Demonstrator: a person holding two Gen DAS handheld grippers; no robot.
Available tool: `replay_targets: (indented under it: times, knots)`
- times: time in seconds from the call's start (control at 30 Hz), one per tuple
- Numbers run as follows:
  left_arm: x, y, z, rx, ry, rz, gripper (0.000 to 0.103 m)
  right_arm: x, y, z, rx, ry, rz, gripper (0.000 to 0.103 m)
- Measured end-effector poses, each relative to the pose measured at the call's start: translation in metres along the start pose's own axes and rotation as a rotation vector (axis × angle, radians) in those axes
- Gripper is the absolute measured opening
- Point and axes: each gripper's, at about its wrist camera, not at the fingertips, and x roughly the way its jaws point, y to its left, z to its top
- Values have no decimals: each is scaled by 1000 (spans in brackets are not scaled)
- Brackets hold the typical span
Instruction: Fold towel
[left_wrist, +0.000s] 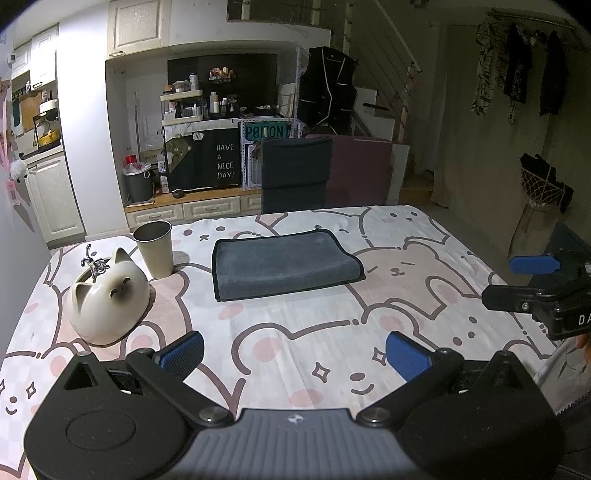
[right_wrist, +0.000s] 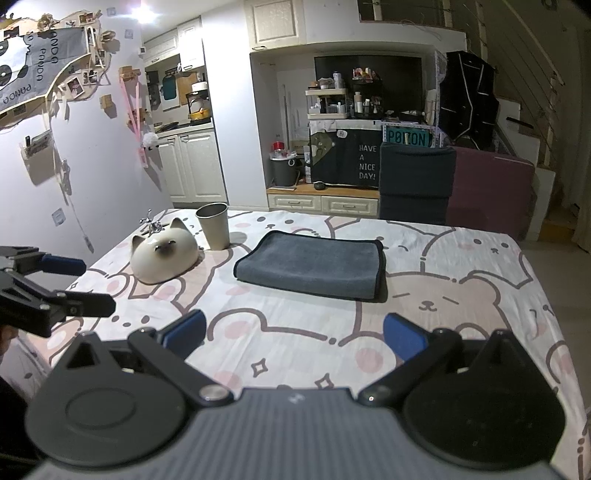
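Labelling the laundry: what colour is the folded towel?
Grey-blue with dark edging, the towel shows best in the right wrist view.

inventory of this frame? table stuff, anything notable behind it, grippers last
towel: 1, dark grey, already folded, flat at mid-table
cup: 1, beige, upright, left of the towel
cat-face bowl: 1, cream, upside down near the table's left edge, in front of the cup
metal ornament: 1, silver, just behind the bowl
tablecloth: 1, white and pink bear print, covers the table
chair: 1, dark, at the far side of the table
bin: 1, grey, on the floor by the cabinets
left gripper: 1, black with blue fingers, open, above the near tablecloth, holding nothing
right gripper: 1, same colours, open, holding nothing
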Motion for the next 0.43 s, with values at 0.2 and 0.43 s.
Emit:
replay_targets:
  times: [0.2,0.43]
  knots:
    - [0,0,0,0,-1,-2,103,0,0,0,0,0,0,103]
    - [-1,2,3,-8,-3,2,103,0,0,0,1,0,0,103]
